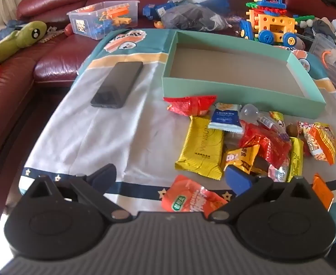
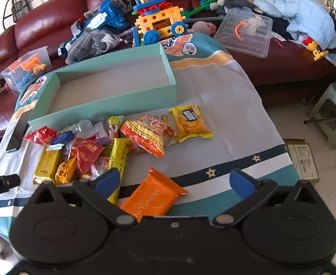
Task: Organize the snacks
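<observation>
Dark red leather sofa cushions wrap round a low tabletop draped in a grey and teal star-trimmed cloth (image 1: 94,137), where the job has not visibly begun. Ahead of both claws, the shallow mint-green cardboard box (image 1: 236,89) stands empty, its grey floor bare. Between it and the claws lies the loose heap of foil snack packets (image 1: 255,142), every one still outside the box, so all the sorting is left to do.

Just ahead of the left claw (image 1: 171,178), released with nothing between its fingers, is a soft orange-red candy pouch (image 1: 191,197); a yellow rectangular wafer pack (image 1: 201,149) lies beyond it. Directly between the spread fingers of the right claw (image 2: 174,183), also released and empty, lies an orange foil wafer pack (image 2: 152,197), not yet touched as far as I can judge. Further ahead are an orange-and-yellow noodle-style bag (image 2: 147,135) and a yellow square packet (image 2: 191,123).

Far to the left claw's left rests a black smartphone (image 1: 117,84). Packets in the heap overlap, so their count and several labels are unreadable; the right claw's body cuts off the orange pack's near end.
</observation>
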`<state>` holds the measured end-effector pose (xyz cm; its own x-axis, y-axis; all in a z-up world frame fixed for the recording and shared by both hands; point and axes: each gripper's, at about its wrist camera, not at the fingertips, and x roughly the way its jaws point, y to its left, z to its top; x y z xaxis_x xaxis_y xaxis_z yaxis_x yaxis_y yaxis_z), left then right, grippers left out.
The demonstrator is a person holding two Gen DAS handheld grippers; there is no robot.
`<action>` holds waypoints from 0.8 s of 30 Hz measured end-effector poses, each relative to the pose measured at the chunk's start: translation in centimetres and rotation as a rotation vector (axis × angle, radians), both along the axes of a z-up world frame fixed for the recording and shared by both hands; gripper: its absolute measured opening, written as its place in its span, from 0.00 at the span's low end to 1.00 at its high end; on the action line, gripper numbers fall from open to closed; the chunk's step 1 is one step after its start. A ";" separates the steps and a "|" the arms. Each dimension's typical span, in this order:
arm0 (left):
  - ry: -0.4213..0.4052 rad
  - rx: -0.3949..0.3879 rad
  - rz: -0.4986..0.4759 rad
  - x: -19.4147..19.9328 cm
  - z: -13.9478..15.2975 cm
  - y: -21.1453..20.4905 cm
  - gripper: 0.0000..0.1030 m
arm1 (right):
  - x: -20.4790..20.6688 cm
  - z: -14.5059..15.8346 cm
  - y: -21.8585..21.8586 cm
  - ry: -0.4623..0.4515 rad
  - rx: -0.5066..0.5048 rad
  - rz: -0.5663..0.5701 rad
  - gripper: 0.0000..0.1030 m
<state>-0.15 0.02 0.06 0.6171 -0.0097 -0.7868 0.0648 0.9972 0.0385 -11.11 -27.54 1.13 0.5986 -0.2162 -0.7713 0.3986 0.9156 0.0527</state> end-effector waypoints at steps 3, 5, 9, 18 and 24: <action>0.047 -0.019 0.003 0.5 -0.1 0.2 1.00 | 0.1 0.1 0.0 0.011 -0.006 -0.005 1.00; 0.033 -0.019 0.012 0.3 0.1 0.4 1.00 | 0.1 0.1 -0.1 0.011 -0.006 -0.011 1.00; 0.040 -0.034 0.023 0.3 -0.2 0.7 1.00 | 0.0 -0.1 -0.1 0.006 -0.003 -0.019 1.00; 0.027 -0.029 0.004 -0.2 0.7 0.4 1.00 | 0.0 0.0 0.0 0.020 0.001 -0.007 1.00; 0.029 -0.034 -0.001 -0.2 0.8 0.4 1.00 | 0.0 0.0 0.0 0.024 0.007 -0.006 1.00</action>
